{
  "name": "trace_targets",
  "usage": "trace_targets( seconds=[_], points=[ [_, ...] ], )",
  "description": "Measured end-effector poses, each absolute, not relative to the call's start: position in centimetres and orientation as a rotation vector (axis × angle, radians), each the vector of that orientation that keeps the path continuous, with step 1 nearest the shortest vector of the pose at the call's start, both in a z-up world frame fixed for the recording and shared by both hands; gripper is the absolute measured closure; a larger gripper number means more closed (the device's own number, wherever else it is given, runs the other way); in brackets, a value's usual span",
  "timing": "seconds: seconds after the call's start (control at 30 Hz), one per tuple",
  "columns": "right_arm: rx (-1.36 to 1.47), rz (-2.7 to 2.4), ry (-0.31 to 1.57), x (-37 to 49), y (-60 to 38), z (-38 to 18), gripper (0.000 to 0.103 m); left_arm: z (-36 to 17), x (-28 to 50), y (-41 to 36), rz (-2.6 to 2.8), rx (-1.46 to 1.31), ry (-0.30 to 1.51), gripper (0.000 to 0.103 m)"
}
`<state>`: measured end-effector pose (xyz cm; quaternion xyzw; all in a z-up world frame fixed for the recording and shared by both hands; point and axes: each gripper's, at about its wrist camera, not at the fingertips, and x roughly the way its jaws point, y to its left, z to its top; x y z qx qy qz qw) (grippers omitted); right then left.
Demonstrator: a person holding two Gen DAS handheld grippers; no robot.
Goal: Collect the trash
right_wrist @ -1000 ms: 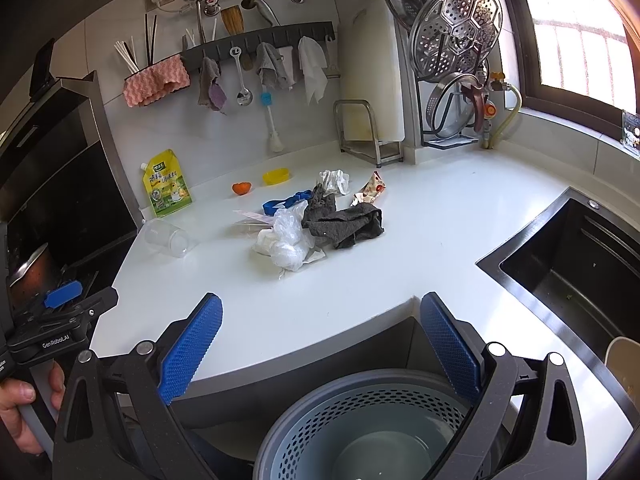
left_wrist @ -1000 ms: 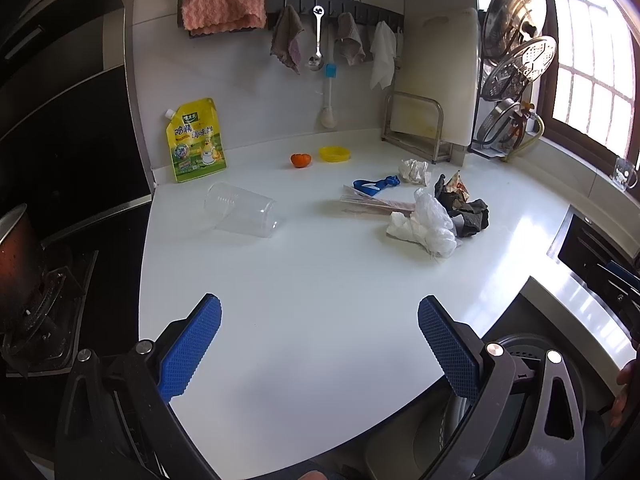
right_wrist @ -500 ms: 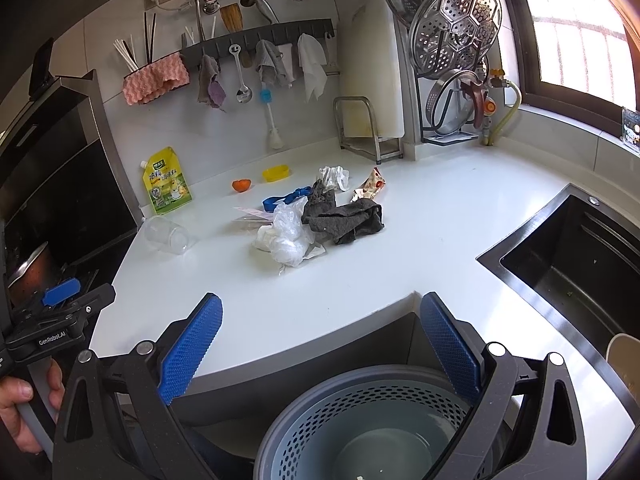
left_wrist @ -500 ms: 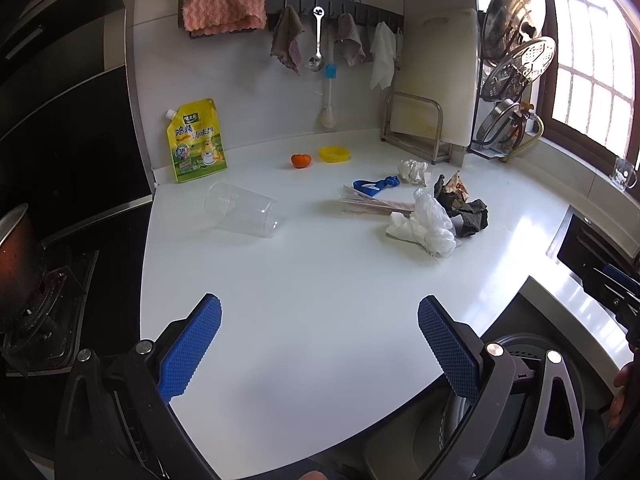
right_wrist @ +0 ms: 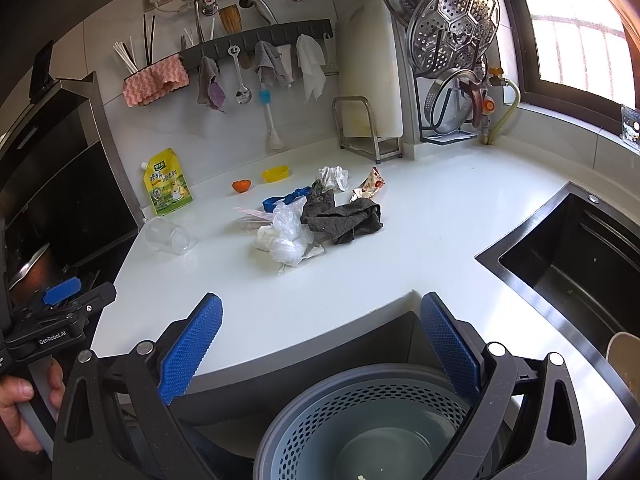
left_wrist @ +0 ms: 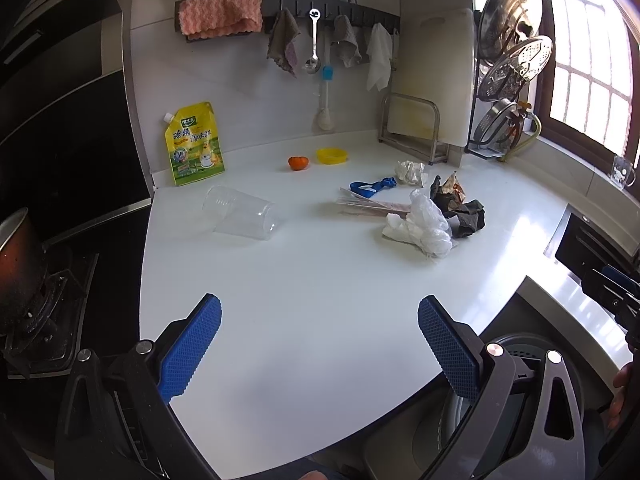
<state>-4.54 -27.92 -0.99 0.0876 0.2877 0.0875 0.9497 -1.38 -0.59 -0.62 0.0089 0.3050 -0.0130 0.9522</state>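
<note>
Trash lies scattered on the white counter (left_wrist: 320,280): a clear plastic cup (left_wrist: 240,216) on its side, a crumpled clear bag (left_wrist: 426,224) on white tissue, a dark grey rag (right_wrist: 344,218), a blue strap (left_wrist: 372,186), a crumpled paper ball (right_wrist: 334,176), a snack wrapper (right_wrist: 370,184) and an orange peel (left_wrist: 298,163). My left gripper (left_wrist: 318,344) hovers open above the counter's near part, well short of the trash. Open too, my right gripper (right_wrist: 320,344) hangs over the counter's front edge, above a grey perforated bin (right_wrist: 372,424).
A yellow seasoning pouch (left_wrist: 194,144) leans on the back wall beside a yellow lid (left_wrist: 331,156). A black sink (right_wrist: 572,264) lies at the right, a stove with a pot (left_wrist: 16,256) at the left. Hanging cloths, utensils and a cutting-board rack (left_wrist: 412,128) line the wall.
The right gripper has drifted slightly forward and left, so the trash pile sits a little closer in its view. The left gripper is nearly still.
</note>
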Motion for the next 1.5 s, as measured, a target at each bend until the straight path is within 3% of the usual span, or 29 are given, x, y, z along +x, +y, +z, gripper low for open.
trace_targets(
  seconds=[0.63,0.9,1.23,1.5],
  points=[
    [0.198,0.179,0.592,-4.3,-28.7,-1.7,0.009,-1.0,0.4,-0.5,-0.012,-0.024,0.648,0.006],
    [0.216,0.177,0.599,-3.7,-29.7,-2.2,0.009,-0.3,7.5,2.3,0.098,-0.138,0.665,0.006],
    [0.211,0.154,0.611,-0.9,-31.5,-2.7,0.009,-4.2,18.5,8.0,0.268,-0.348,0.847,0.006],
    [0.179,0.186,0.63,1.8,-31.0,-3.4,0.009,-6.0,23.9,9.6,0.364,-0.331,0.89,0.006]
  ],
)
